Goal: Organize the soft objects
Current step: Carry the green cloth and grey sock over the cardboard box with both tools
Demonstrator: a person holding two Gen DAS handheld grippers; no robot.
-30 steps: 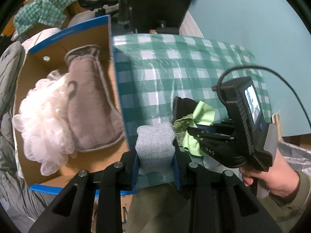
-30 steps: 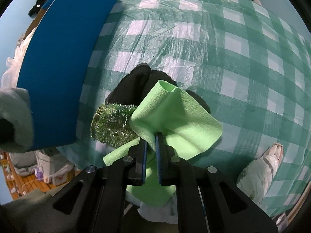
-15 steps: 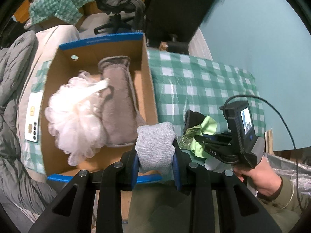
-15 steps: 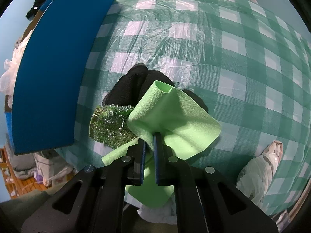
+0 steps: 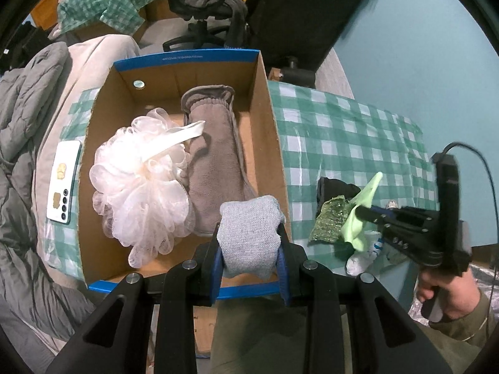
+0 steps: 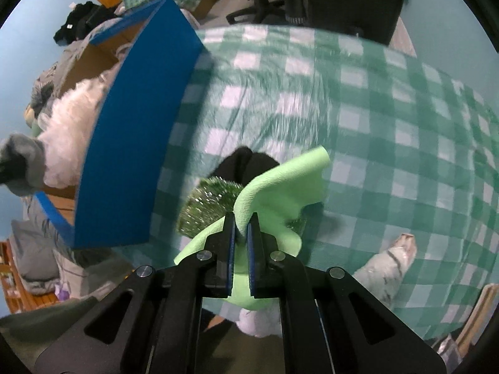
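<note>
We are holding a grey knit bundle (image 5: 251,238) squeezed in the left hand-held gripper (image 5: 249,249) above the cardboard box (image 5: 269,131) for dropping; the right hand-held gripper (image 6: 240,233) is pinching a green cloth (image 6: 280,193) over the checked surface (image 6: 389,124).

I've swung the left gripper (image 5: 251,243) with its grey knit bundle (image 5: 249,233) off the checked tablecloth (image 5: 343,137) and over the cardboard box (image 5: 268,143) — it's now above the box's near edge, and the whole box interior has come into sight. On the right, the right gripper (image 6: 240,229) has pulled the light green cloth (image 6: 280,193) up — it's lifting off the black item (image 6: 246,162) and the glittery green scrubber (image 6: 209,202).
</note>
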